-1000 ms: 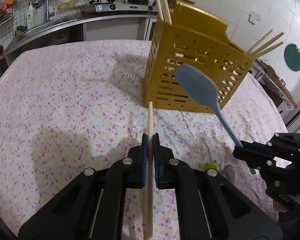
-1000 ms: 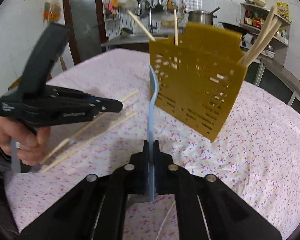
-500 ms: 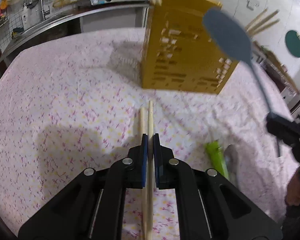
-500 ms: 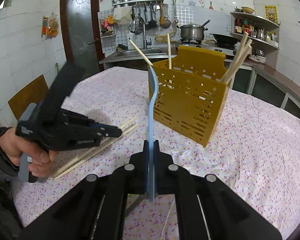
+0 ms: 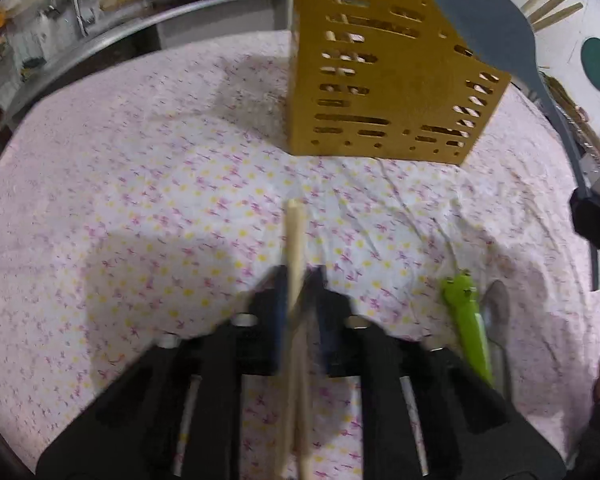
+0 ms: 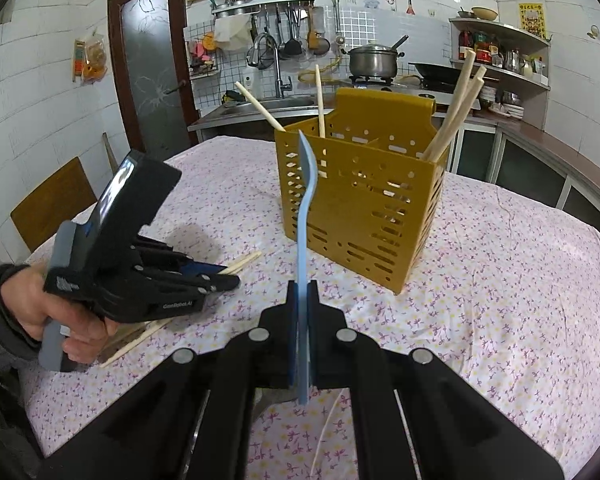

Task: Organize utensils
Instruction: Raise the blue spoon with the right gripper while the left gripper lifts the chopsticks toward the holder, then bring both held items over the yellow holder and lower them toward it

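Observation:
In the left wrist view my left gripper (image 5: pixel 298 276) is shut on a wooden chopstick (image 5: pixel 294 232) that sticks out ahead of its jaws, low over the flowered tablecloth. The yellow slotted utensil holder (image 5: pixel 380 80) stands just beyond. The right wrist view shows my right gripper (image 6: pixel 302 292) shut on the handle of a blue spatula (image 6: pixel 306 184), its blade upright before the holder (image 6: pixel 360 200). A hand carries the left gripper (image 6: pixel 228 280) at the left there. Chopsticks (image 6: pixel 456 120) lean inside the holder.
A green frog-handled utensil (image 5: pixel 466 320) and a metal spoon (image 5: pixel 496 308) lie on the cloth at the right. More chopsticks (image 6: pixel 140 332) lie under the left gripper. A wooden chair (image 6: pixel 52 200) stands at the table's left; sink and stove counter are behind.
The left gripper sank toward the cloth and tipped further down, still gripping the chopstick. The spatula rose toward the upper right in the left wrist view. The right wrist view levelled out.

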`<state>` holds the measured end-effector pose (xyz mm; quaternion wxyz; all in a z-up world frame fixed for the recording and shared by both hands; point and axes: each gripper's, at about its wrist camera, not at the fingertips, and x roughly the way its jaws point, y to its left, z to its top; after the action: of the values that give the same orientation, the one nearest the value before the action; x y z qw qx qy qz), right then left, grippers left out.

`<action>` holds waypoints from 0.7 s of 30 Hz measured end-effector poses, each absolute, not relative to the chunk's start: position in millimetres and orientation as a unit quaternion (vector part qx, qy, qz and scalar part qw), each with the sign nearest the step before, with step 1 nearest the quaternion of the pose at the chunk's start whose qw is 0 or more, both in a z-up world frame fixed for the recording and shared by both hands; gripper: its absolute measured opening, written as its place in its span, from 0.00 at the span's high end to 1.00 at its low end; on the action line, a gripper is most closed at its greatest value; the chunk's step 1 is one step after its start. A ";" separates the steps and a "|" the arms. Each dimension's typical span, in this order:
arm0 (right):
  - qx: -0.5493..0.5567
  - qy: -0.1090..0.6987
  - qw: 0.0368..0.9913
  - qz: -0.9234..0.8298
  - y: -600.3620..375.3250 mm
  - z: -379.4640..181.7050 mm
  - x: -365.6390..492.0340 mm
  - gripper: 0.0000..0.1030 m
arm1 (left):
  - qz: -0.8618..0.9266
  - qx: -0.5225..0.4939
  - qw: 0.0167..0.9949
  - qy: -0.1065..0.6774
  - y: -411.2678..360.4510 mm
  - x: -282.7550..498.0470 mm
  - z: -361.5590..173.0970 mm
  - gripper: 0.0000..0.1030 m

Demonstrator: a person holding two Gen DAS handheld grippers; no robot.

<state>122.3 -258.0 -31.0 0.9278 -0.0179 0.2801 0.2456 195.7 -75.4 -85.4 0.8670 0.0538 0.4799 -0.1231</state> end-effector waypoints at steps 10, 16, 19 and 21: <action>0.003 0.221 0.952 0.214 -267.0 -7.1 110.1 0.96 | -0.150 0.025 0.901 0.405 -76.9 169.9 -46.9 0.96; 0.038 0.154 0.969 0.190 -278.3 19.9 98.3 0.96 | -0.183 -0.018 0.935 0.304 -70.2 155.4 18.0 0.96; 0.053 0.127 0.974 0.180 -281.3 34.1 98.7 0.96 | -0.202 -0.029 0.945 0.255 -72.2 151.2 50.3 0.96; 0.059 0.115 0.976 0.175 -281.7 44.5 103.1 0.96 | -0.213 -0.039 0.949 0.230 -74.9 152.1 73.0 0.96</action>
<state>103.1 -281.7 44.5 0.9761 0.0586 0.1145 0.1752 152.1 -74.9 73.0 0.9488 -0.0392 0.2297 -0.2134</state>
